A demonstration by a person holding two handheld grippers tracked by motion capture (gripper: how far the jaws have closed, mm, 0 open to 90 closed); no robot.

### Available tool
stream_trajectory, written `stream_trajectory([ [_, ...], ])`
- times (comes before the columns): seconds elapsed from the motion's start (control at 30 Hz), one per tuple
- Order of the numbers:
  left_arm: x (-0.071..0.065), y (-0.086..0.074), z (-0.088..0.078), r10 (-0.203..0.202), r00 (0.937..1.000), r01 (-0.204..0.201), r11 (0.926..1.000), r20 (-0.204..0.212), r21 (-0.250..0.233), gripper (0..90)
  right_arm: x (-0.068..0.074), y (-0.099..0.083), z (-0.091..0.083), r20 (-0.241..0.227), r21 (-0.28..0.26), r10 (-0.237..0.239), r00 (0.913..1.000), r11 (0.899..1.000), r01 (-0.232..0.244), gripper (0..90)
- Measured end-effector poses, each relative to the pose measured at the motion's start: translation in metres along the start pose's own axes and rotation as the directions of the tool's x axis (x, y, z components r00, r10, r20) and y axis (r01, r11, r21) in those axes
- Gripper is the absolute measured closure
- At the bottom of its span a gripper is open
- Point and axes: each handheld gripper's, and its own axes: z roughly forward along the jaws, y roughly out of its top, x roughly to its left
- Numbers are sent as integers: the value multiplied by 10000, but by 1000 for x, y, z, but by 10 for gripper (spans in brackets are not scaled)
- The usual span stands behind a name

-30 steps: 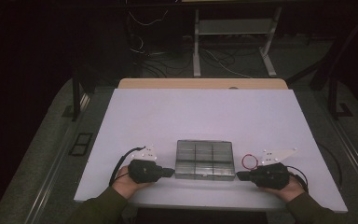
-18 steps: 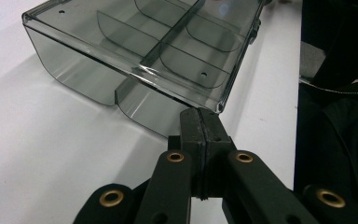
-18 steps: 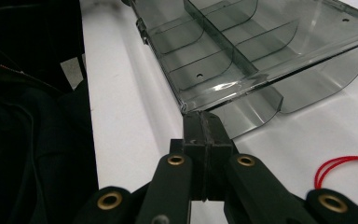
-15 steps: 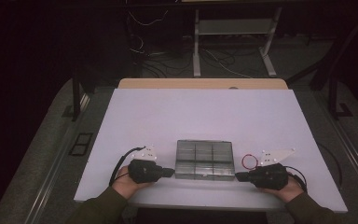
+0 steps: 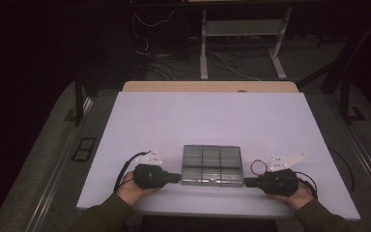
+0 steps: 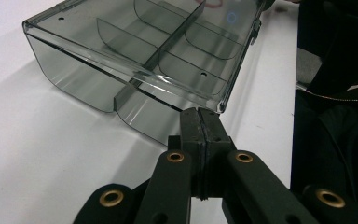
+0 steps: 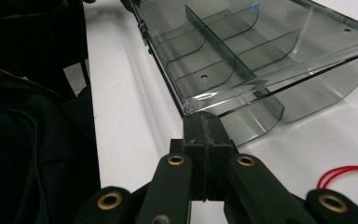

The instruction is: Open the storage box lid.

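A clear smoky plastic compartment box (image 5: 212, 166) sits near the front edge of the white bench (image 5: 212, 121), lid shut, its dividers showing through and nothing visible in the cells. The left gripper (image 5: 176, 178) lies at the box's nine o'clock and the right gripper (image 5: 248, 182) at its three o'clock, each pointing inward at a near corner. Both have their fingers pressed together with nothing between them; in the left gripper view the tips (image 6: 200, 122) sit just at the box's front corner, and I cannot tell whether they touch it. A loop of red cord (image 5: 258, 167) lies on the bench just off the box's right side.

I'd judge the box light, rigid and slick: thin hard plastic that will skate across the smooth bench if nudged from one side, and could crack or pop open if squeezed hard. The safest hold looks to be the stiff side walls or the lid's lip along the front edge, by the small clasps (image 7: 142, 27), with the other gripper steadying the opposite side.
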Motion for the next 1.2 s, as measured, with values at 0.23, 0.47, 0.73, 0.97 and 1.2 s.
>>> stream_trajectory([
  [0.23, 0, 1, 0, 24, 10000, -24, 10000, -52, -7, 889, 0, 0, 0, 42, -20, -23, 10000, 10000, 23, 891],
  [0.47, -2, 4, 1, 2, 9999, -5, 9998, -150, -201, 889, 2, 3, 0, 94, -154, -64, 9999, 9999, 65, 891],
  [0.73, -2, 5, 1, -23, 9999, 18, 9993, -133, -370, 889, 3, 4, 0, 144, -282, -119, 9998, 9995, 123, 891],
  [0.97, -1, 7, 0, -59, 9999, 52, 9988, -130, -486, 889, 3, 6, -1, 149, -396, -67, 9999, 9992, 73, 891],
  [1.2, -3, 11, 4, 141, 9999, -141, 9986, 9, -515, 889, 4, 8, 0, 161, -525, -122, 9998, 9985, 131, 890],
])
